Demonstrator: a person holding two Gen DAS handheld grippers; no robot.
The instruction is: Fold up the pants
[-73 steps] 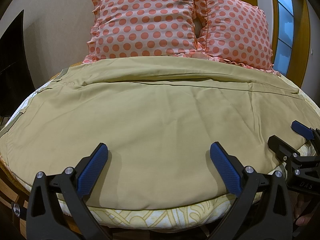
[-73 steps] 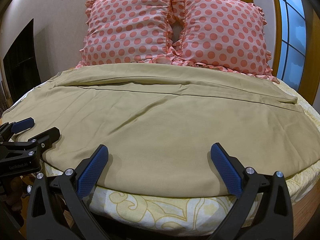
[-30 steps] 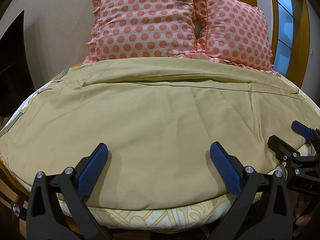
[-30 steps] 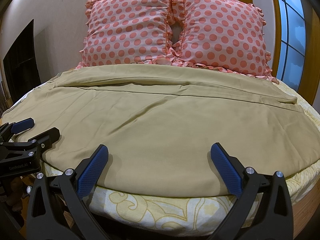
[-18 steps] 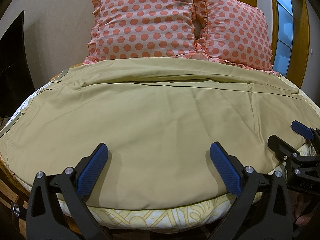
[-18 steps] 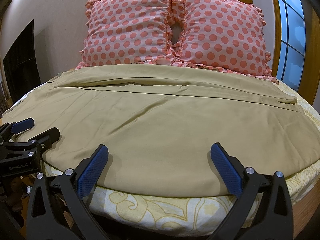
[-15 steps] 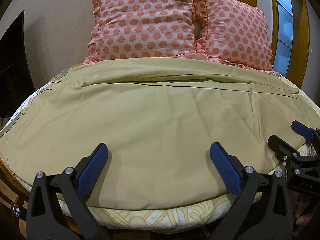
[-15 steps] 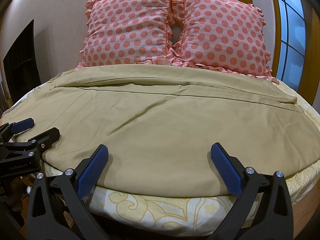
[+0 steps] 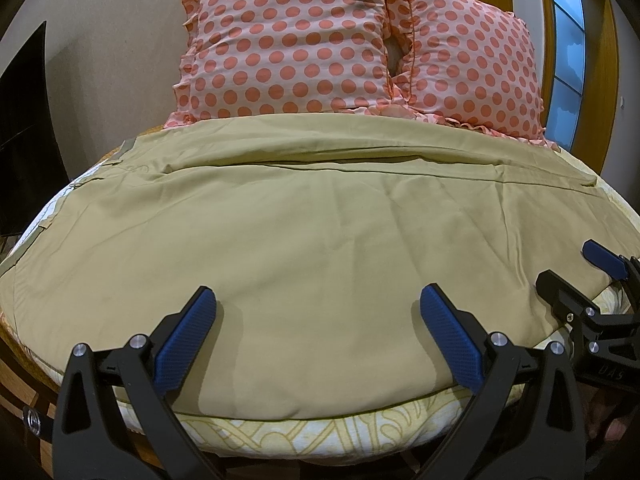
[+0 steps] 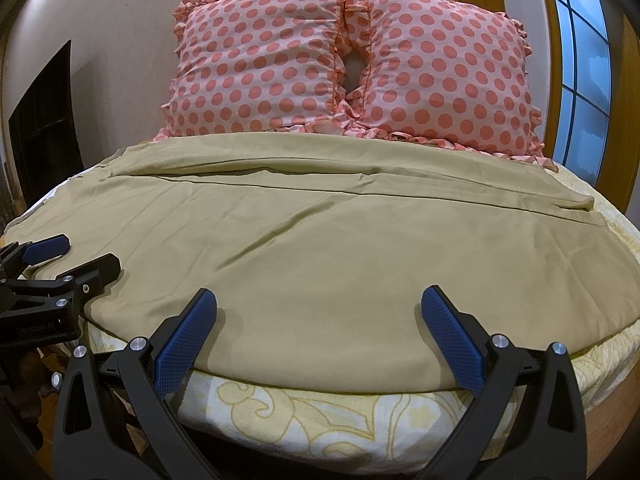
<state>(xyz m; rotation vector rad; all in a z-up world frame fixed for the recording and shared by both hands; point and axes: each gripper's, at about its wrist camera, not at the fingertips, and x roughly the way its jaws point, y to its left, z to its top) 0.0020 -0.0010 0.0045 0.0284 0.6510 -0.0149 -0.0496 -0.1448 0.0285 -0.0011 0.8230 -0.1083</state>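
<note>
— Khaki pants (image 9: 320, 248), where?
— Spread flat on the bed (image 9: 304, 436), just ahead of both tools.
— Jaws?
— Left gripper (image 9: 320, 340) and right gripper (image 10: 320, 340) both gape wide, empty.

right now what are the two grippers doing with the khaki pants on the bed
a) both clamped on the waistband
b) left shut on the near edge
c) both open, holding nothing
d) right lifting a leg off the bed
c: the left gripper and the right gripper both have their blue pads spread wide apart above the near edge of the pants, which lie flat on the bed with no cloth between the fingers.
</note>
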